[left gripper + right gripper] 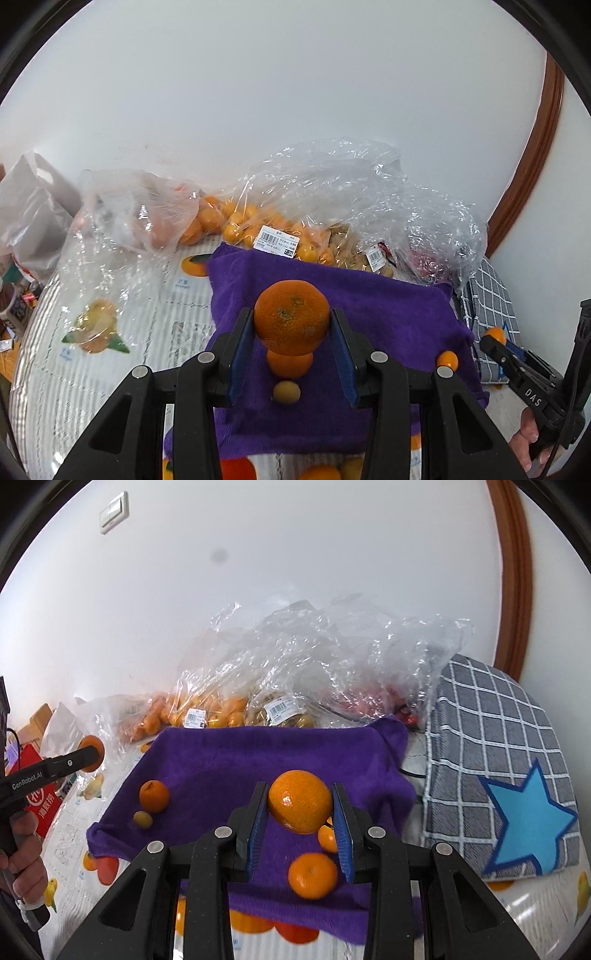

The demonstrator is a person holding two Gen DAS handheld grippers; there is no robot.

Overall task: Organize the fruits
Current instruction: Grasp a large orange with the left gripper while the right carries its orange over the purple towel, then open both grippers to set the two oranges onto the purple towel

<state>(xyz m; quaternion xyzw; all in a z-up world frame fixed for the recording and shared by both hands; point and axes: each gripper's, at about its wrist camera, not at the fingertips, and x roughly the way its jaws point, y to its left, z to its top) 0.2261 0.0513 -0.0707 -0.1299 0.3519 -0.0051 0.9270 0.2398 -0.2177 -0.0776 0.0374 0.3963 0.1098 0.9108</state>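
Holding two oranges (291,317) (300,800), one per gripper (291,347) (300,823).

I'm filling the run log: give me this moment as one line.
left gripper: shut on orange | right gripper: shut on mandarin | both above purple towel | loose fruit on towel
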